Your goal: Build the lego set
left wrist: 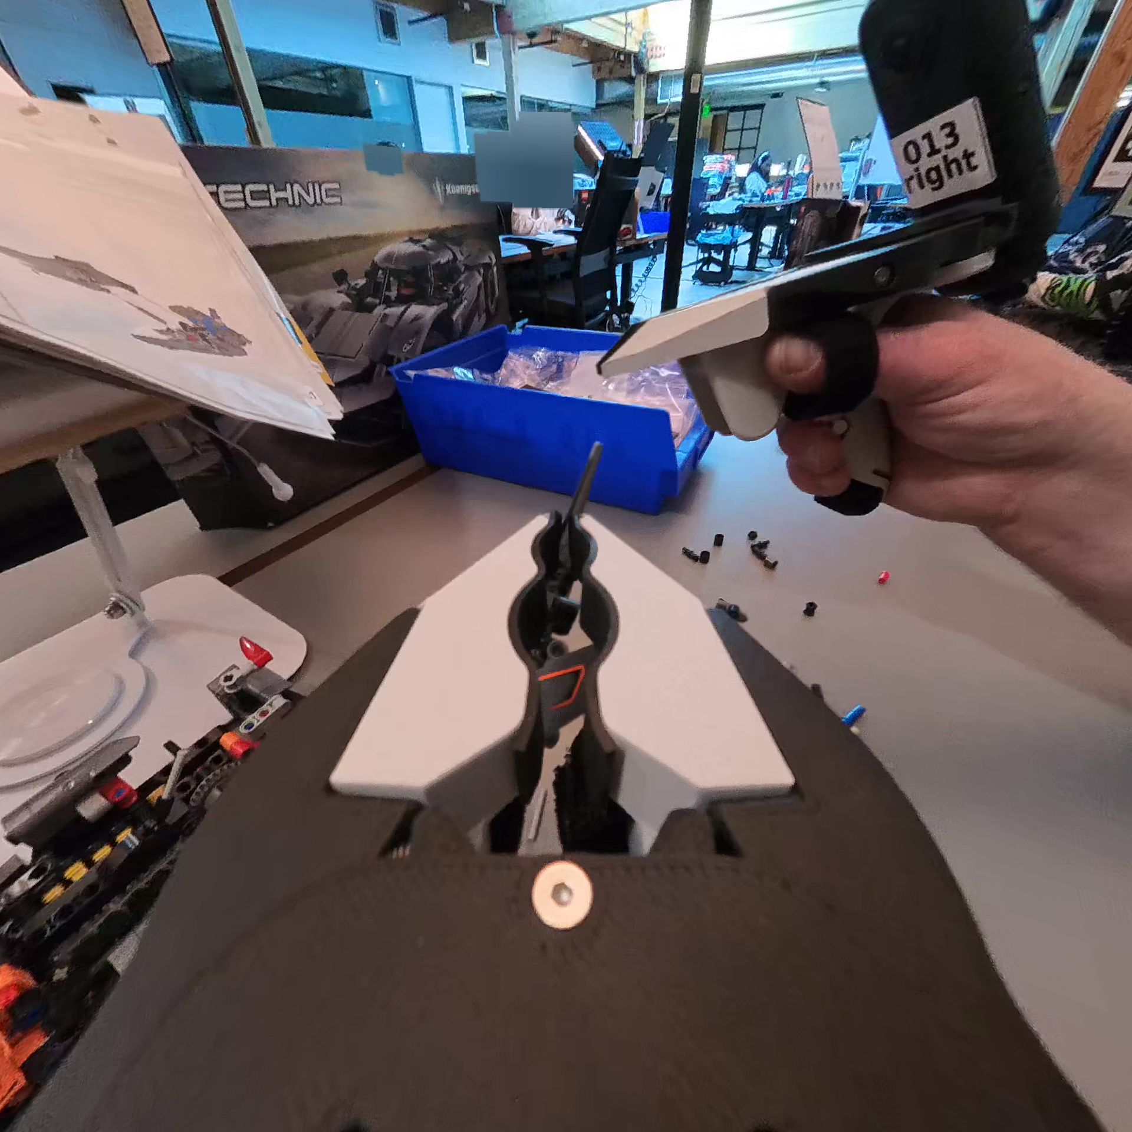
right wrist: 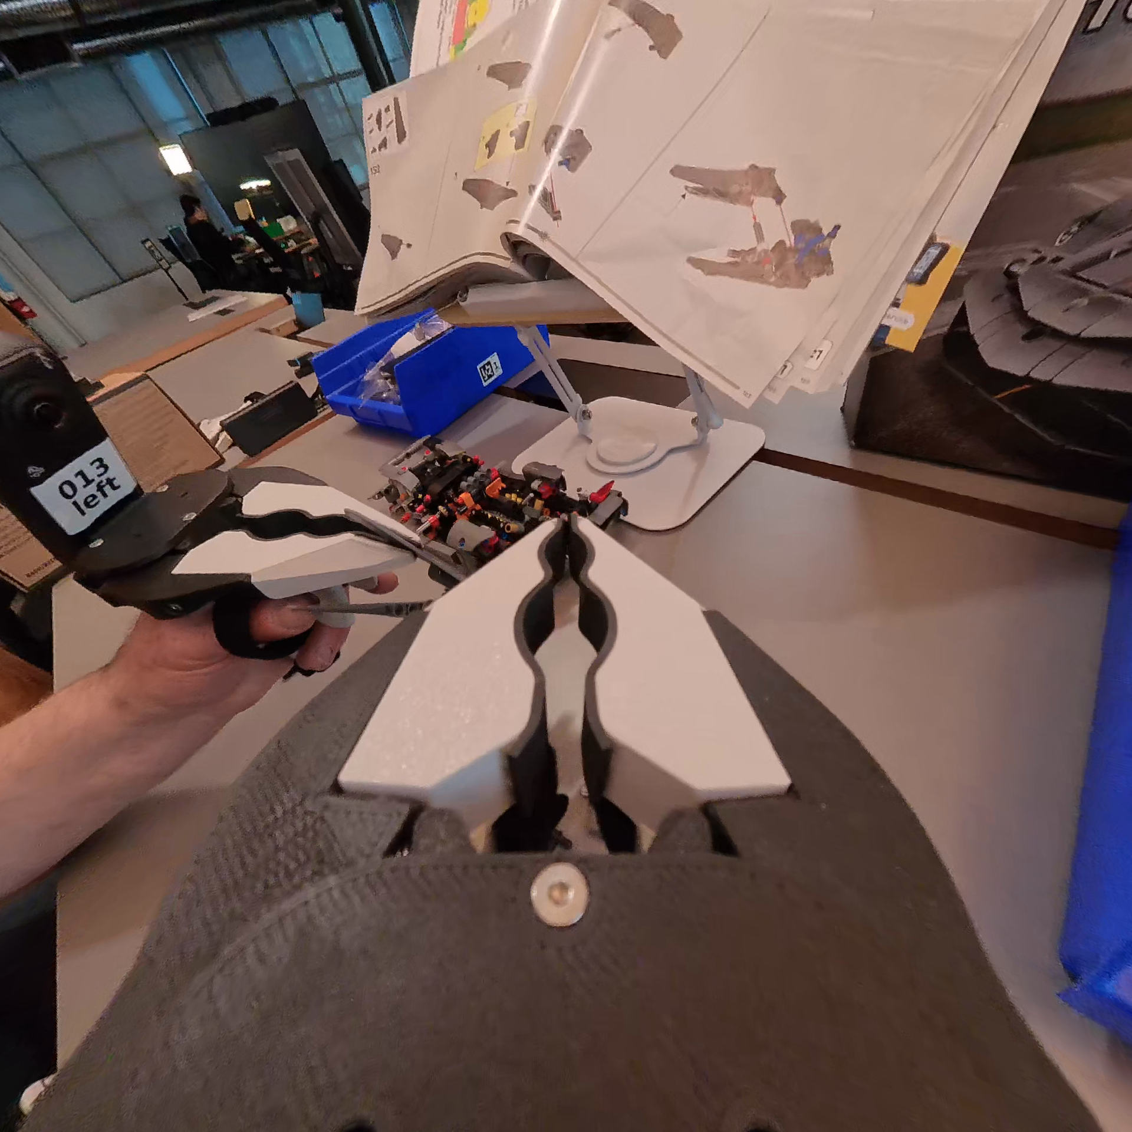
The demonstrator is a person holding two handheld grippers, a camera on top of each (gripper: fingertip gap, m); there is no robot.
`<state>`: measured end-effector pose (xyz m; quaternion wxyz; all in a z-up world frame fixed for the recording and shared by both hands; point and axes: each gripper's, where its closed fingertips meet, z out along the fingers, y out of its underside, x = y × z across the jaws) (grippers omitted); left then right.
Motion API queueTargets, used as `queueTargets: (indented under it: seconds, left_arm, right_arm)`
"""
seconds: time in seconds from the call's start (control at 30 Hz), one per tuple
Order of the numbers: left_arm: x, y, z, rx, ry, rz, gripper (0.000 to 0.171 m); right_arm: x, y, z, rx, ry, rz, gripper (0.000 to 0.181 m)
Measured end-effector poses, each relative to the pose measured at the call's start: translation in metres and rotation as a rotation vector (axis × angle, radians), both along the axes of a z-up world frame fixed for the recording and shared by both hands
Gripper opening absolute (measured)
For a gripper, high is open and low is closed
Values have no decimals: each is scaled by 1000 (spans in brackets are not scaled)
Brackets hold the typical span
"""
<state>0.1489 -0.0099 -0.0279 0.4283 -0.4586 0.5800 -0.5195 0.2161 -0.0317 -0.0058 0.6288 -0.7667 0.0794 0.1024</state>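
Right now your left tongs (left wrist: 566, 533) pinch a dark lego piece (left wrist: 585, 475); your right tongs (right wrist: 566, 533) are pressed together, empty. At eleven o'clock, the lego model (right wrist: 490, 496) sits on the table (right wrist: 857, 612). At twelve o'clock, the blue bin (left wrist: 533, 429) holds clear bags (left wrist: 539, 367).

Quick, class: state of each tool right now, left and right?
Left tool: closed on a dark lego part with a thin axle sticking out.
Right tool: closed, nothing visible between its fingers.

Lego model (right wrist: 490, 499) lies on table (right wrist: 857, 612) before the stand's base (right wrist: 704, 453).
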Motion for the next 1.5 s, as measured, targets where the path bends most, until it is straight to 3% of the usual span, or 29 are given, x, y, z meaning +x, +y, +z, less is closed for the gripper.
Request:
queueTargets:
  seconds: [0.07, 0.2, 0.33, 0.53, 0.6, 0.73, 0.83, 0.93, 1.03, 1.2, 1.5]
  left_arm:
    - [-1, 2, -4, -30, 8, -3, 0]
    - [-3, 9, 0, -106, -1, 9, 0]
    - [-3, 16, 11, -210, -15, 10, 0]
    - [-3, 14, 29, -412, -49, -65, 0]
    - [-3, 12, 32, -447, -57, -79, 0]
    - [-3, 13, 35, -540, -73, -90, 0]
    - [-3, 13, 37, -625, -89, -119, 0]
    - [-2, 8, 42, -690, -100, -167, 0]
    - [0, 2, 47, -717, -108, -206, 0]
    - [-2, -5, 56, -758, -138, -254, 0]
    - [-2, -9, 66, -877, -158, -350, 0]
  right_arm:
    - [-3, -1, -6, -11, 5, 19, 0]
    - [-20, -14, -17, -47, -48, 48, 41]
    - [-42, -37, -29, 3, -32, 106, 69]
    - [-74, -50, -53, 26, -103, 246, 84]
    - [-70, -47, -55, 4, -105, 222, 92]
    - [-72, -54, -38, 64, -140, 245, 87]
    - [-79, -55, -41, 64, -225, 296, 84]
    - [-95, -52, -46, 60, -150, 447, 88]
    - [-110, -55, -29, 181, 64, 616, 72]
    - [-115, -61, -9, 309, 194, 703, 25]
    - [-119, -74, 15, 468, 231, 810, 8]
